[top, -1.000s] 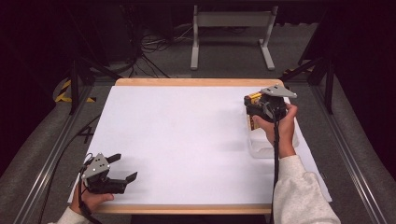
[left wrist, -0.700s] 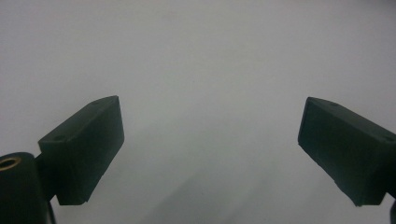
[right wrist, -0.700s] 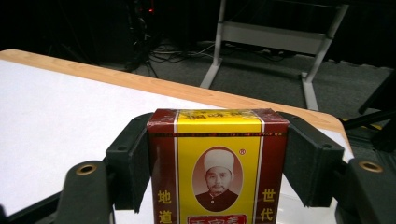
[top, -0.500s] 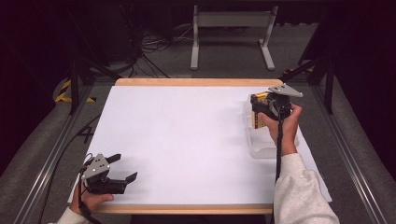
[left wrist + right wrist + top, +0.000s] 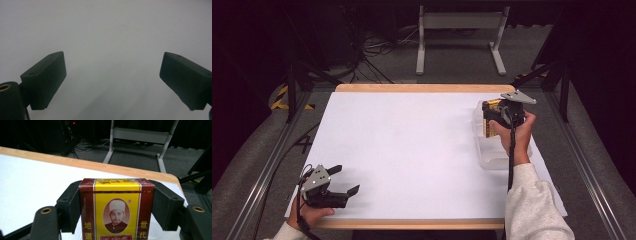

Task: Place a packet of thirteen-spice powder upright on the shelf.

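A red and yellow box (image 5: pixel 116 207) with a printed portrait and Chinese characters is clamped between my right gripper's (image 5: pixel 116 206) black jaws. In the high view that box (image 5: pixel 490 120) is held above the far end of a clear plastic container (image 5: pixel 492 156) at the table's right side, with my right gripper (image 5: pixel 492 118) shut on it. My left gripper (image 5: pixel 346 181) rests near the front left corner of the white table (image 5: pixel 412 150), jaws wide apart. In the left gripper view the left gripper (image 5: pixel 112 80) has nothing but white surface between its jaws.
The table's wooden far edge (image 5: pixel 422 88) runs behind the white sheet. Beyond it, on the dark floor, stand a grey metal frame (image 5: pixel 459 35) and cables (image 5: pixel 372 45). Rails (image 5: pixel 262 170) flank both sides of the table.
My right gripper has moved the box slightly to the right and toward the table's far edge. The left gripper has stayed put.
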The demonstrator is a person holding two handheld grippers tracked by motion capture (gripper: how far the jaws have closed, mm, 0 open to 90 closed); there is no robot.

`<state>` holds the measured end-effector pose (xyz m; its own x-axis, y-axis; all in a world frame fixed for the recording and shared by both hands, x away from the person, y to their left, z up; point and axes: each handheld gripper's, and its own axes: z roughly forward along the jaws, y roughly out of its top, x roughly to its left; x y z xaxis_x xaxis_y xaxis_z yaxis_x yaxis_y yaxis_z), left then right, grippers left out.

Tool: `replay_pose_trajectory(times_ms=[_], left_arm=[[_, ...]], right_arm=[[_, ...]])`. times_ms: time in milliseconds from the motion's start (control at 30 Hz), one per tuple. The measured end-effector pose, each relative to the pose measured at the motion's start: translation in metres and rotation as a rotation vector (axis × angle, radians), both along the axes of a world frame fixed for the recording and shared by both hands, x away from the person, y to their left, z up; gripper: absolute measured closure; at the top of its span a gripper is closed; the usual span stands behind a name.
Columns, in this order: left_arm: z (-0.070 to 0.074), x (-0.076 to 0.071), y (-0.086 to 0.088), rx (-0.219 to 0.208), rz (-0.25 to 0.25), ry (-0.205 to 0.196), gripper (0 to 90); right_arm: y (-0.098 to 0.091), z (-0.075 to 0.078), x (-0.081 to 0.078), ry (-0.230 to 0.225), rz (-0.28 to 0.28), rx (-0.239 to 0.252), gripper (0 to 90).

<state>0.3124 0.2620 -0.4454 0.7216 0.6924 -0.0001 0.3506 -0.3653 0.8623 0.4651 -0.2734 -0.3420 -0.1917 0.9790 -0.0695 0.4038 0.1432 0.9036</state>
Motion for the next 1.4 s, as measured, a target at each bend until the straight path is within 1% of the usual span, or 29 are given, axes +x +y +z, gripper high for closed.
replay_pose_trajectory(times_ms=[100, 167, 267, 333, 433, 567, 633, 667, 733, 800, 833, 900, 1000, 1033, 1167, 1300, 1400], left_arm=[[0.000, -0.001, 0.000, -0.002, -0.001, -0.001, 7.7], [0.000, 0.000, 0.000, -0.001, 0.001, 0.001, 7.6], [0.000, -0.001, -0.001, 0.005, 0.002, 0.006, 7.6], [0.000, -0.001, -0.002, 0.006, -0.005, 0.008, 7.5], [0.000, -0.001, -0.002, 0.010, -0.006, 0.005, 7.5], [-0.001, 0.000, -0.002, 0.015, -0.007, 0.010, 7.4], [-0.001, 0.000, -0.003, 0.015, -0.007, 0.010, 7.4], [-0.001, 0.000, -0.003, 0.014, -0.005, 0.012, 7.4], [-0.001, 0.000, -0.003, 0.015, -0.005, 0.012, 7.3], [-0.001, 0.000, -0.003, 0.018, -0.004, 0.013, 7.4], [-0.001, 0.000, -0.003, 0.018, -0.004, 0.013, 7.4], [-0.001, 0.000, -0.003, 0.022, -0.008, 0.013, 7.3], [-0.002, -0.001, -0.003, 0.027, -0.005, 0.018, 7.3], [-0.002, 0.000, -0.003, 0.028, -0.004, 0.010, 7.2], [-0.002, -0.001, -0.002, 0.028, -0.004, 0.010, 7.3], [-0.002, -0.001, -0.002, 0.032, -0.001, 0.012, 7.3], [-0.002, -0.001, -0.002, 0.028, 0.002, 0.011, 7.3]], right_arm=[[0.001, -0.004, -0.001, 0.023, 0.019, -0.007, 32.7], [0.001, -0.005, -0.004, 0.025, 0.024, -0.006, 32.6], [-0.001, -0.005, -0.007, 0.034, 0.047, -0.005, 32.6], [-0.002, -0.005, -0.010, 0.035, 0.053, -0.005, 32.6], [-0.004, -0.006, -0.014, 0.047, 0.053, -0.002, 32.5], [-0.007, -0.009, -0.017, 0.078, 0.070, -0.025, 32.3], [-0.009, -0.010, -0.019, 0.091, 0.069, -0.038, 31.8], [-0.011, -0.011, -0.020, 0.099, 0.073, -0.033, 31.8], [-0.012, -0.012, -0.020, 0.105, 0.076, -0.033, 31.9], [-0.013, -0.013, -0.021, 0.109, 0.074, -0.046, 31.9], [-0.013, -0.013, -0.022, 0.105, 0.078, -0.054, 32.0], [-0.014, -0.012, -0.023, 0.104, 0.080, -0.054, 32.0], [-0.013, -0.012, -0.023, 0.125, 0.097, -0.089, 31.8], [-0.013, -0.011, -0.024, 0.129, 0.097, -0.088, 31.8], [-0.017, -0.010, -0.025, 0.140, 0.098, -0.084, 31.4], [-0.019, -0.008, -0.028, 0.141, 0.095, -0.098, 30.5], [-0.019, -0.009, -0.030, 0.163, 0.113, -0.112, 28.9]])
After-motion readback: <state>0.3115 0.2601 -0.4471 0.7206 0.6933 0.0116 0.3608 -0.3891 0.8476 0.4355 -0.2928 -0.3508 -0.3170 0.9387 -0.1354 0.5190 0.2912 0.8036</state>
